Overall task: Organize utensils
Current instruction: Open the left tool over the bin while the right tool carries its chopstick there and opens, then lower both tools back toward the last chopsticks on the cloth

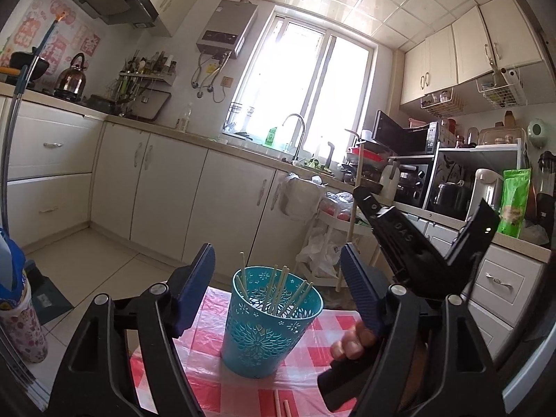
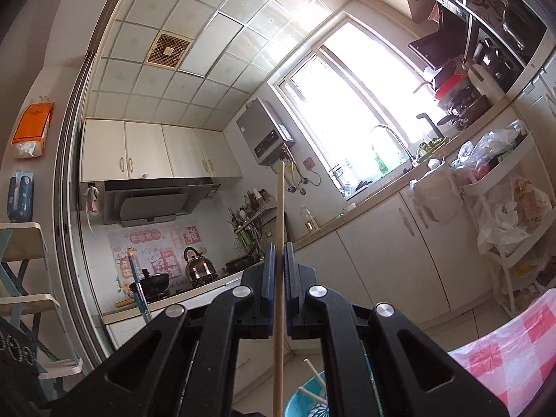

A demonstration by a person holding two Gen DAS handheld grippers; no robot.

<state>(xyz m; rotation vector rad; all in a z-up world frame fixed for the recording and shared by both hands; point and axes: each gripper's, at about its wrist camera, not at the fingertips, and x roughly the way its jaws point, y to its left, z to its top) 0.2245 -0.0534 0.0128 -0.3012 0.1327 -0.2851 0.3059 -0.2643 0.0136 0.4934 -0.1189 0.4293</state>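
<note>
The chopstick (image 2: 280,243), clamped upright between the right gripper (image 2: 278,260) pads above the teal basket (image 1: 271,326), could miss that basket's rim if tilted, while the left gripper (image 1: 278,299) stands apart, empty.

Teal basket (image 1: 267,326), red-checked tablecloth (image 1: 312,358)

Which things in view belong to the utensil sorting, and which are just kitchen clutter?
Job:
- teal holder with chopsticks in it
- chopstick clamped in the right gripper
- loose chopsticks on the checked tablecloth
- left gripper, open around the holder

Lying about:
- kettle
- faucet
- microwave
- green bag
</note>
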